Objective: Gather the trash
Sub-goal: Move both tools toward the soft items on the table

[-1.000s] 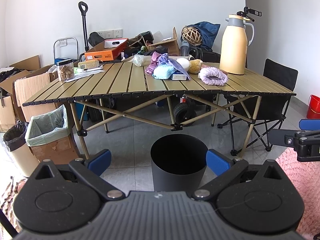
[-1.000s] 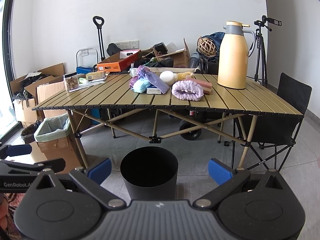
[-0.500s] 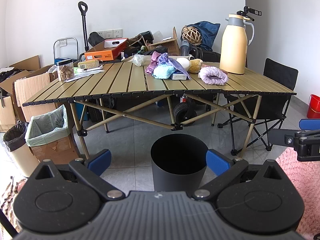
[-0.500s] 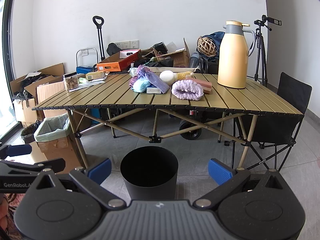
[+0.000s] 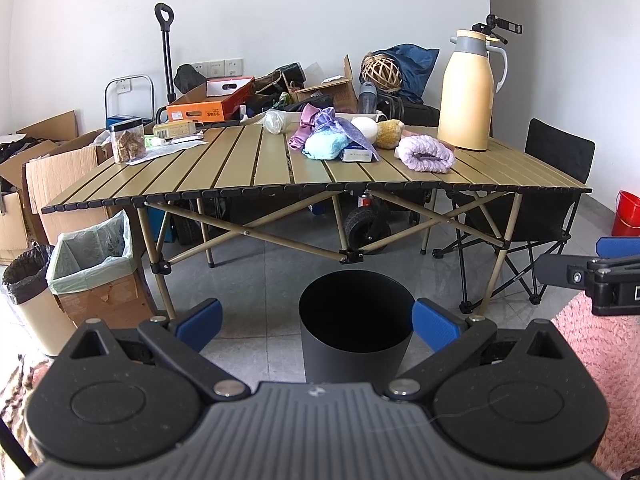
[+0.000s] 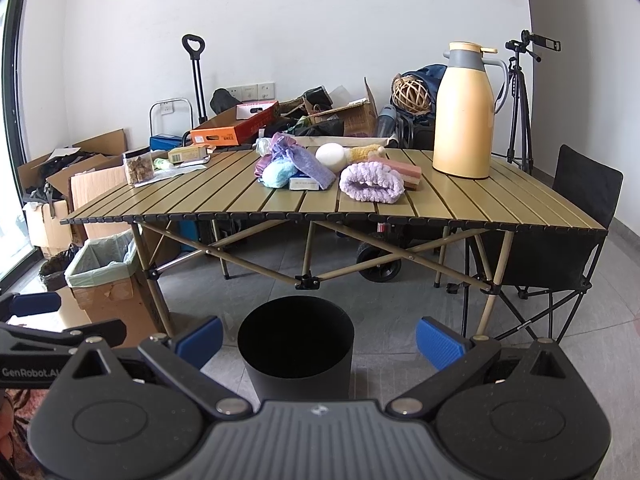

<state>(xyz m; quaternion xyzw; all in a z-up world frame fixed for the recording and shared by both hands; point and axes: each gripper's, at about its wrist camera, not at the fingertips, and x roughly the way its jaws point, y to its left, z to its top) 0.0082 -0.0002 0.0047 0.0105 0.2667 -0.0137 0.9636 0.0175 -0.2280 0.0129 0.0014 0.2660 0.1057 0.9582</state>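
Note:
A black round bin [image 5: 356,320] [image 6: 296,342] stands on the floor in front of a slatted folding table [image 5: 224,176] [image 6: 480,208]. On the table lies a cluster: a lilac fuzzy roll [image 5: 426,154] [image 6: 372,182], a light-blue fluffy item [image 5: 324,146], purple cloth [image 6: 298,156], a small flat box [image 5: 358,155] and a white ball [image 6: 331,157]. My left gripper [image 5: 316,324] hangs open just before the bin. My right gripper [image 6: 319,338] is open too, with nothing held. Each gripper's fingers show at the other view's edge.
A tall yellow thermos [image 5: 466,90] stands at the table's right rear, a clear jar [image 5: 128,140] at its left. A lined cardboard box [image 5: 96,268] and small bin [image 5: 24,280] sit left; a black folding chair [image 6: 560,236] right. A pink rug [image 5: 600,360] lies right.

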